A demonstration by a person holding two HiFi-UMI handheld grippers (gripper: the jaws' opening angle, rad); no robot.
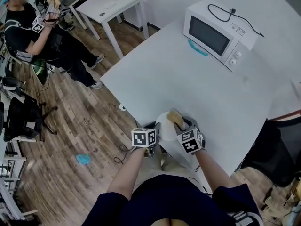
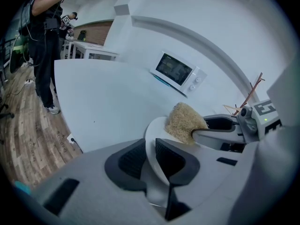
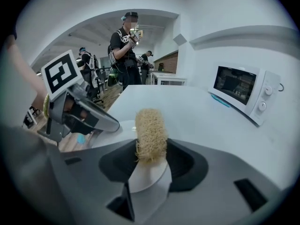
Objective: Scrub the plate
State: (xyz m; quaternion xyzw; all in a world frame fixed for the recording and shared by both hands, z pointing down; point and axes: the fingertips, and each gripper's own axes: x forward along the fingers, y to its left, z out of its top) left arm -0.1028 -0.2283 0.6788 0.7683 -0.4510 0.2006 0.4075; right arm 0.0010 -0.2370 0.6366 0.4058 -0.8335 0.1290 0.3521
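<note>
A white plate (image 1: 164,125) sits at the near edge of the white table (image 1: 188,79). My left gripper (image 1: 154,132) is shut on the plate's rim; in the left gripper view the rim (image 2: 153,137) stands on edge between the two dark pads of that gripper (image 2: 151,149). My right gripper (image 1: 182,125) is shut on a tan fibrous scrubber (image 1: 175,117). The scrubber (image 3: 150,132) sticks up from the right gripper (image 3: 151,156) and rests against the plate's face (image 3: 112,136). From the left gripper view the scrubber (image 2: 185,122) lies on the plate's upper part.
A white microwave (image 1: 214,34) stands at the table's far side with a teal thing beside it. A person (image 1: 42,32) sits at the back left near a small white table (image 1: 110,6). Wooden floor with a blue object (image 1: 83,158) lies left of me.
</note>
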